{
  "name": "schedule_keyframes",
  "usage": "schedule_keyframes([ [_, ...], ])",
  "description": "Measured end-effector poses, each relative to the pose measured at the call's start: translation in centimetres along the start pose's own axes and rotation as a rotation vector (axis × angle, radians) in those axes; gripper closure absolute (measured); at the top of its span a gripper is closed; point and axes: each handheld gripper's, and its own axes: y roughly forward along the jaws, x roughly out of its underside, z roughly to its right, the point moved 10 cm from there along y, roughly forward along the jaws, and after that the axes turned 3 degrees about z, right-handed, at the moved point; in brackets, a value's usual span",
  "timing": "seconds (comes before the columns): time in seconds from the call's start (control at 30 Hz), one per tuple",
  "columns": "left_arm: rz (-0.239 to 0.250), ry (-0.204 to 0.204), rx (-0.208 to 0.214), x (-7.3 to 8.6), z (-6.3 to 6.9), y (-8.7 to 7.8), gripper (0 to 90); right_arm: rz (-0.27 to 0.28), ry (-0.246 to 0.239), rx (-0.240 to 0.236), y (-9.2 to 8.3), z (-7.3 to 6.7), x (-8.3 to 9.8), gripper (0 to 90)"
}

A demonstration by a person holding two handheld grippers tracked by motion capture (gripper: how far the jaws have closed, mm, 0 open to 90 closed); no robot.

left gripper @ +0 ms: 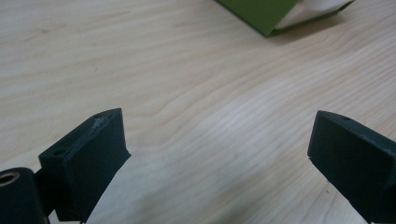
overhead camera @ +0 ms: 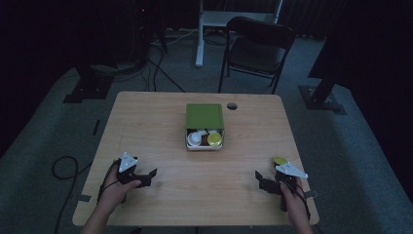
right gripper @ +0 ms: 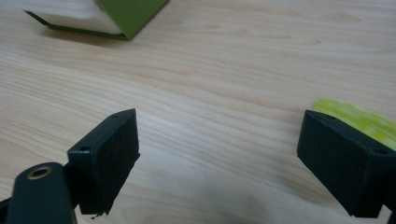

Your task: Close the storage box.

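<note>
Yellow-green flat round lid [overhead camera: 279, 160] lies on the wooden table [overhead camera: 160, 126] near its right edge, just beside the empty, wide-apart right gripper [overhead camera: 269, 182]; left gripper [overhead camera: 145, 176], likewise spread, sits well apart.

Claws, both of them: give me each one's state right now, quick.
Left claw: open, holding nothing, over bare table.
Right claw: open, holding nothing; a yellow-green disc lies on the table beside one jaw.

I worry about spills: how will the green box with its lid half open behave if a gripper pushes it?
The green box sits flat and low on the wooden table, so it would probably slide rather than tip. It looks like thin card, likely light. The small containers inside might shift or rattle.
</note>
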Motion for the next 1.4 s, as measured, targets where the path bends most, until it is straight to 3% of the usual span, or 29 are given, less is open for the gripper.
schedule_keyframes([
  [0.27,-0.031,-0.028,-0.027,1.7,-1.1,-1.0,4.6,-0.035,0.006,0.031,-0.6,1.2,1.4,12.6],
  [0.4,-0.061,-0.02,-0.054,2.4,-1.7,-1.6,4.7,-0.048,0.025,0.043,-0.8,1.7,1.9,12.6],
  [0.6,-0.063,-0.056,-0.085,3.0,-2.4,-2.4,4.7,-0.076,0.017,0.087,-0.9,2.5,2.6,12.1],
  [0.67,-0.085,-0.066,-0.092,3.4,-2.5,-2.6,4.7,-0.093,0.015,0.118,-0.9,3.0,3.0,12.1],
  [0.87,-0.14,-0.082,-0.121,4.3,-2.8,-3.4,4.7,-0.12,0.034,0.146,-1.1,3.6,3.6,12.1],
  [1.0,-0.165,-0.097,-0.132,4.8,-3.1,-3.7,4.7,-0.151,0.054,0.188,-1.3,4.4,4.2,12.1],
  [1.2,-0.163,-0.106,-0.178,5.1,-3.9,-4.4,4.7,-0.183,0.099,0.224,-1.6,4.9,4.8,11.8],
  [1.4,-0.172,-0.13,-0.205,5.8,-4.4,-4.8,4.9,-0.184,0.133,0.263,-2.0,5.6,5.0,11.3],
])
